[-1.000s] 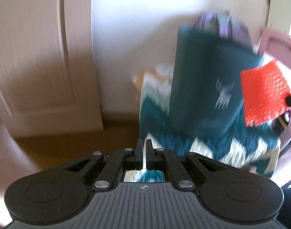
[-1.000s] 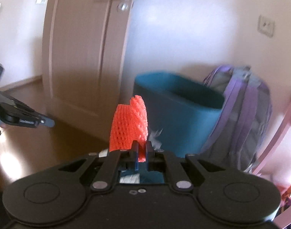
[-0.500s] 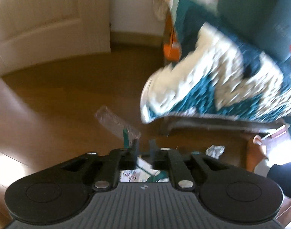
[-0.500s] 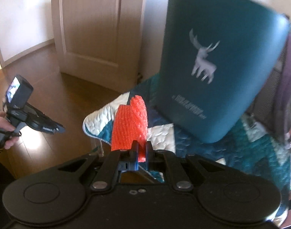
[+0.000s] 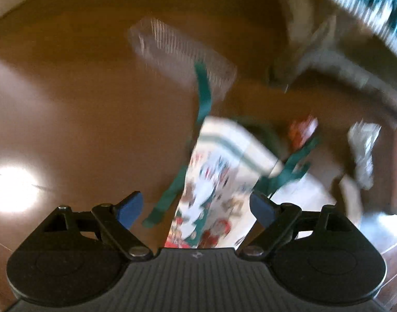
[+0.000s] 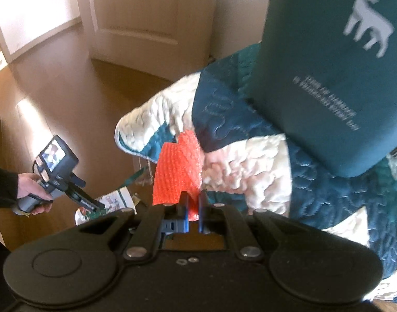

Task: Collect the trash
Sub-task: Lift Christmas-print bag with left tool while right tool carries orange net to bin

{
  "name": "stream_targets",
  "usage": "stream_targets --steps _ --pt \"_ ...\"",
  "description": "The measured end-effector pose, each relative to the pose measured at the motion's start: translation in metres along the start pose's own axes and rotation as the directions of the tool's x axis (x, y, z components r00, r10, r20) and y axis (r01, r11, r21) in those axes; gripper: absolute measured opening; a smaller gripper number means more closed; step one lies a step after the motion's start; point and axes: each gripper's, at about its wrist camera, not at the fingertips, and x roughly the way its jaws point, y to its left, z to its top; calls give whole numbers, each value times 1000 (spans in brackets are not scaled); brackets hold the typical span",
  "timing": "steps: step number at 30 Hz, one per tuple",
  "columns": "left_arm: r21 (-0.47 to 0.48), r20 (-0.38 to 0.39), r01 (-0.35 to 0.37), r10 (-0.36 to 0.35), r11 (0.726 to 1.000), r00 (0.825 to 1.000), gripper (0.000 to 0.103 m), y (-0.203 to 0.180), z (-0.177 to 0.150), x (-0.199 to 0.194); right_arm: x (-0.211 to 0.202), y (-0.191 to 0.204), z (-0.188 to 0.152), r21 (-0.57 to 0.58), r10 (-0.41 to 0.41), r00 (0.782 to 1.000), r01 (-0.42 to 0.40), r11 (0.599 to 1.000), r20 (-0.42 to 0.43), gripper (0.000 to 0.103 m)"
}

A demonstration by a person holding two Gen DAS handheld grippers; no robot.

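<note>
My right gripper (image 6: 193,209) is shut on an orange foam net sleeve (image 6: 177,173), held above a quilted teal-and-white blanket (image 6: 250,161). A tall teal bin (image 6: 328,78) with a white deer print rises right behind it. My left gripper (image 5: 195,205) is open and points down at the wooden floor, just above a printed paper bag (image 5: 219,182) with green ribbon handles. Beyond the bag lies a clear ribbed plastic tray (image 5: 182,52). A crumpled white wrapper (image 5: 362,148) and a small red-and-white scrap (image 5: 301,130) lie to the bag's right. The left wrist view is motion-blurred.
A person's hand (image 6: 29,189) holds the left gripper's handle low at the left of the right wrist view. A closed door (image 6: 136,13) stands at the back. The blanket's edge (image 5: 364,2) hangs over the floor at the upper right of the left wrist view.
My left gripper has swung down from the bin toward the floor and opened over the paper bag. My right gripper has moved closer to the bin, still holding the orange net.
</note>
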Motion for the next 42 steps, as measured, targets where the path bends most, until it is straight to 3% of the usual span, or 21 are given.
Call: stream_targets --steps 5,7,8,9,11,17,23,27,31,35,42 --pt "11 -73 -48 48 999 996 86 -7 -12 42 16 2 -5 -21 8 999 -9 1000 -47 5" --pt "-2 -92 -57 57 998 994 61 -5 -15 51 19 2 -8 -25 4 998 -6 1000 -58 5" --pt "-14 -107 -59 57 998 993 38 -4 -16 53 19 2 -9 -23 1 998 -3 1000 -63 5" --pt "-26 -120 -67 63 997 991 23 -4 -18 55 20 2 -9 -20 0 998 -2 1000 -66 5" --pt "-44 -115 -73 68 996 991 12 -6 -21 53 17 1 -10 -11 -1 998 0 1000 -65 5" --pt "-43 -40 -99 97 994 994 5 -21 -30 8 -3 2 -8 15 -20 1000 21 1000 -20 5" --pt "-83 83 -127 133 989 988 4 -23 -40 -77 -55 1 -10 66 -59 995 54 996 81 5" --pt "-123 188 -163 184 979 965 4 -27 -43 -143 -100 -1 -10 99 -95 982 80 992 163 5" --pt "-153 294 -189 227 970 928 4 -35 -41 -209 -142 -5 -12 132 -130 964 101 986 231 5" --pt "-173 404 -188 243 967 882 4 -48 -36 -277 -181 -7 -14 137 -165 941 130 982 295 5" --pt "-151 578 -164 221 975 785 4 -90 -23 -397 -245 -24 1 169 -229 883 173 970 409 5"
